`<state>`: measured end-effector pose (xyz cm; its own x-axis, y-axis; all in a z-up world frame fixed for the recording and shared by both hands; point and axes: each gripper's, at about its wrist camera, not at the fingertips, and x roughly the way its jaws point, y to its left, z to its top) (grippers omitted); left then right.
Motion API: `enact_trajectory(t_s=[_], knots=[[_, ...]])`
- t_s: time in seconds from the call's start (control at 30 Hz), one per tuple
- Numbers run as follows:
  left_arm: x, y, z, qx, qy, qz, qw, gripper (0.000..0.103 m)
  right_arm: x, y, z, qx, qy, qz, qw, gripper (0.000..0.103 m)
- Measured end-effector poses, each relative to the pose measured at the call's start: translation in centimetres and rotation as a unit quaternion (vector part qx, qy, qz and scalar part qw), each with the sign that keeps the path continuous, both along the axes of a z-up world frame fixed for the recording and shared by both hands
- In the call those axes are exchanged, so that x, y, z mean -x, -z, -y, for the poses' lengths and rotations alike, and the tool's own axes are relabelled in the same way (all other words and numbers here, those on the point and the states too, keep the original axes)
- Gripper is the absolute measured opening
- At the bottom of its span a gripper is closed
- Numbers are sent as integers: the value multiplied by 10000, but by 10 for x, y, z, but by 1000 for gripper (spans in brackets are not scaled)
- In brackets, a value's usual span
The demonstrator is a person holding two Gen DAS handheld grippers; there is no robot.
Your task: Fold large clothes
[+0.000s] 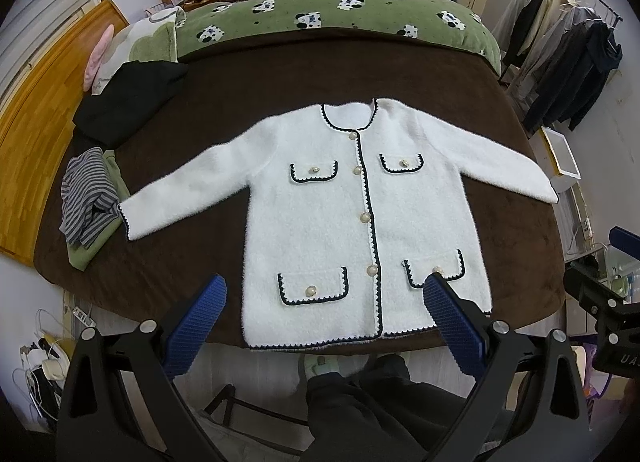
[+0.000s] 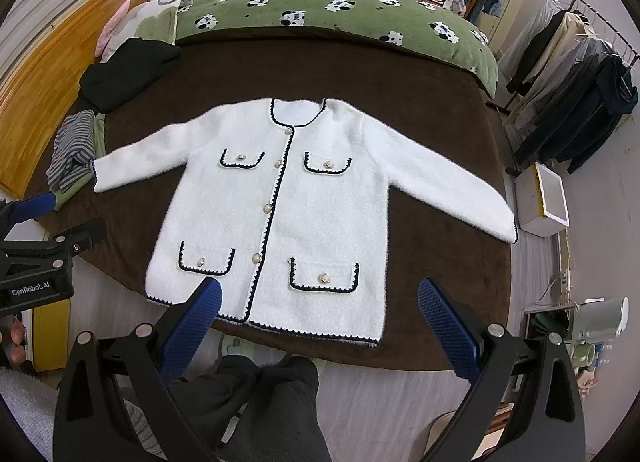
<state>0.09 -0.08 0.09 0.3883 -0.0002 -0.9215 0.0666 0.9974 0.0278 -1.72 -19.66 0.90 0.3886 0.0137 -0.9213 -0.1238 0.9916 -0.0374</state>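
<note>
A white fuzzy cardigan (image 1: 320,205) with dark scalloped trim, pearl buttons and several pockets lies flat, face up, on the brown bedspread (image 1: 320,73), sleeves spread to both sides. It also shows in the right wrist view (image 2: 288,197). My left gripper (image 1: 326,282) is open and empty, held above the cardigan's hem near the bed's front edge. My right gripper (image 2: 318,286) is open and empty, also above the hem. Each gripper shows at the edge of the other's view: the right one (image 1: 612,298) and the left one (image 2: 36,258).
A black garment (image 1: 128,101) and a striped garment on a green one (image 1: 86,193) lie at the bed's left side. A green panda quilt (image 1: 336,13) lies at the far end. A clothes rack (image 1: 568,61) and a white box (image 2: 544,201) stand to the right. A wooden headboard (image 1: 36,133) is left.
</note>
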Motion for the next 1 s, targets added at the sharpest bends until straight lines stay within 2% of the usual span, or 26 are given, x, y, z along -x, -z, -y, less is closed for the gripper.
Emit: enact_trajectory(t_s=[0.77, 1.0], knots=[[0, -1, -3, -8, 9, 15, 10000, 97, -1, -2, 1, -13, 2, 9, 10000, 97], [-6, 3, 1, 30, 130, -59, 9999, 97, -4, -8, 11, -115, 213, 63, 9997, 97]])
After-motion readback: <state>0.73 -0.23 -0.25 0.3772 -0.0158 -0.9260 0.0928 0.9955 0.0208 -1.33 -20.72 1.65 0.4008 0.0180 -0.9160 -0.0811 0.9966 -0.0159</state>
